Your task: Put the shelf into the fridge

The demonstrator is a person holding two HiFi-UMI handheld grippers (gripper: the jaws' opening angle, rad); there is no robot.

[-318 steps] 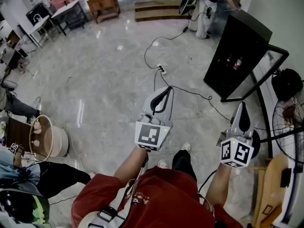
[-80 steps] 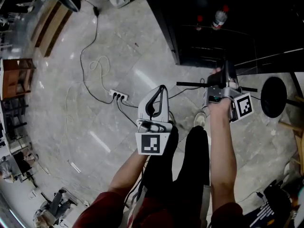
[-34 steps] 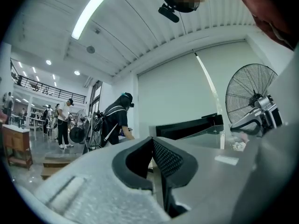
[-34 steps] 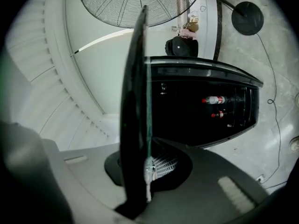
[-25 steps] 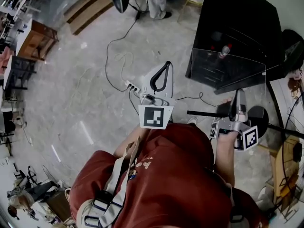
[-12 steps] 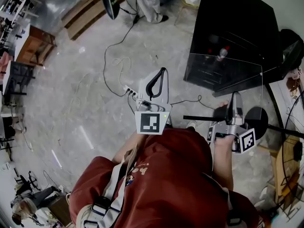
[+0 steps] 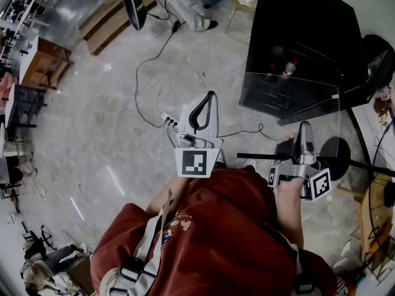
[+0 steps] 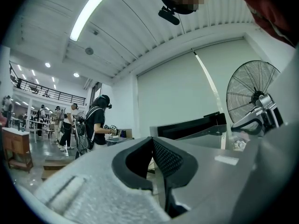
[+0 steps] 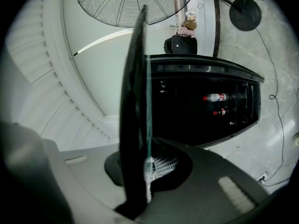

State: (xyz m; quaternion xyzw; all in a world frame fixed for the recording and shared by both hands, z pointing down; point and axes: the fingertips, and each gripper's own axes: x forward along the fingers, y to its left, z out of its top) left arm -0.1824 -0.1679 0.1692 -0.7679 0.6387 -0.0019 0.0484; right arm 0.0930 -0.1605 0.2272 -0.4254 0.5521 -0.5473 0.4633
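Already the shelf (image 7: 259, 157) is gripped at its near edge by the right tongs (image 7: 306, 130), whose jaws are pressed shut on the glass. It is held at four o'clock in the head view, not yet inside the fridge (image 7: 308, 23) at one o'clock, so carrying and insertion are judged to remain. The left tongs (image 7: 210, 97) are seen closed on nothing, and open floor (image 7: 123, 134) is left before the fridge, though a fan base (image 7: 340, 150) beside the shelf's right end and a power strip (image 7: 171, 121) are to be avoided.

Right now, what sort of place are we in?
Probably an open workshop or lab hall, not a home. A fridge stands free on a bare stone floor, a power strip and loose cables run across it, and tables line the edge.
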